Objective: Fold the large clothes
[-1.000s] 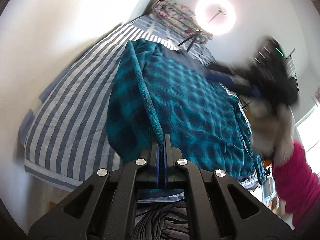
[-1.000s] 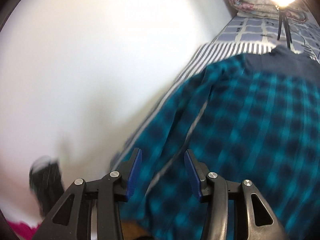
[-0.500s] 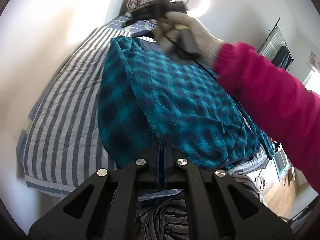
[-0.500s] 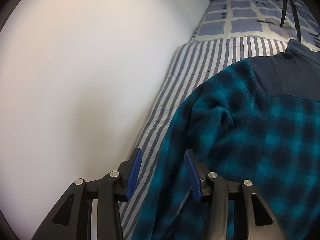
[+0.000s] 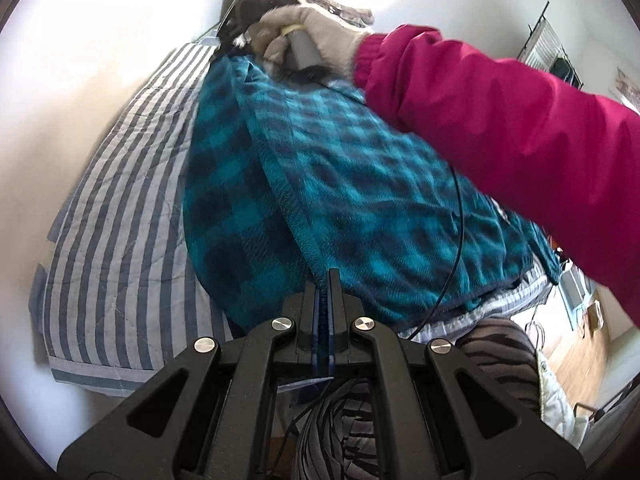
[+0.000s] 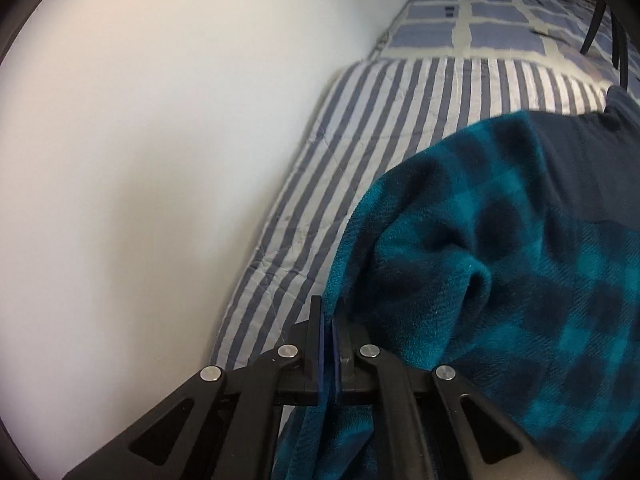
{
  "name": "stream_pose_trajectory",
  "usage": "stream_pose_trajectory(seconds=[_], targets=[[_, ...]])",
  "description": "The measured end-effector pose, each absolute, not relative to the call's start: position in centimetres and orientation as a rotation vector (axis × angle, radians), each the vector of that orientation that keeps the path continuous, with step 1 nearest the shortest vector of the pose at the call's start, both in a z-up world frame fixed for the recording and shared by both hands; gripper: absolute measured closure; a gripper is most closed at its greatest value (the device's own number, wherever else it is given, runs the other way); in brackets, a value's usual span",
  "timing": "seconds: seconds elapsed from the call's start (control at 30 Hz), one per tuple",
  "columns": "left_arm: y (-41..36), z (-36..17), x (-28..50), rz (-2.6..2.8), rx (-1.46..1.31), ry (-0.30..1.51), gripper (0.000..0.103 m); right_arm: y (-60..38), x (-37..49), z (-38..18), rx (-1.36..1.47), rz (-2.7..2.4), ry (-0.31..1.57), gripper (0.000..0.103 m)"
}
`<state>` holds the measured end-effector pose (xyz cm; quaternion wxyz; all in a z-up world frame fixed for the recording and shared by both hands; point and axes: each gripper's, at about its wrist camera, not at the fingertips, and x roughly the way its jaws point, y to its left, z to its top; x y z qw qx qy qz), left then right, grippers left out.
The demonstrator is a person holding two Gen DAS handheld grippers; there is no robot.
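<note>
Tongs first: my left gripper point(image 5: 325, 280) is clamped on the near edge of the teal plaid fleece jacket point(image 5: 340, 184), its blue pads pressed together with the folded hem rising between them. My right gripper point(image 6: 327, 312) has just pinched down on the jacket's far edge by the shoulder, fleece caught between the pads; in the left wrist view my gloved right hand point(image 5: 296, 36) and pink sleeve point(image 5: 500, 120) reach across the whole garment to get there. The jacket lies on the striped bedspread point(image 5: 120, 216), its long axis running from my left tongs away toward the pillow end, with the dark navy yoke point(image 6: 580, 168) at the far end and a folded edge running down its length. To the left of the jacket a broad band of bare striped cover lies open, ending at the white wall point(image 6: 160, 160). Beyond the navy yoke the stripes give way to a checked blue cover point(image 6: 492, 20). On the right the jacket reaches the bed's edge, where wooden floor point(image 5: 576, 364) shows.
</note>
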<state>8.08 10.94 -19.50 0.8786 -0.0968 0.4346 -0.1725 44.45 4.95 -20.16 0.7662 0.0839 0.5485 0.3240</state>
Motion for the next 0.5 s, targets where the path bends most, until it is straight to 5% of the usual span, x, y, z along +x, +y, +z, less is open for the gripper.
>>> stream_pose_trajectory(seconds=[0.2, 0.4, 0.5], targets=[[8.0, -20.1, 7.5, -0.405, -0.102, 0.912, 0.103, -3.5, 43.3, -18.4, 0.316, 0.701, 1.137, 0.103], [6.6, -21.5, 7.0, -0.408, -0.079, 0.977, 0.103, -7.9, 42.0, -22.4, 0.215, 0.555, 1.2, 0.101], [7.0, -21.3, 6.0, -0.42, -0.114, 1.002, 0.088, -8.6, 41.4, -23.0, 0.065, 0.455, 1.226, 0.094]])
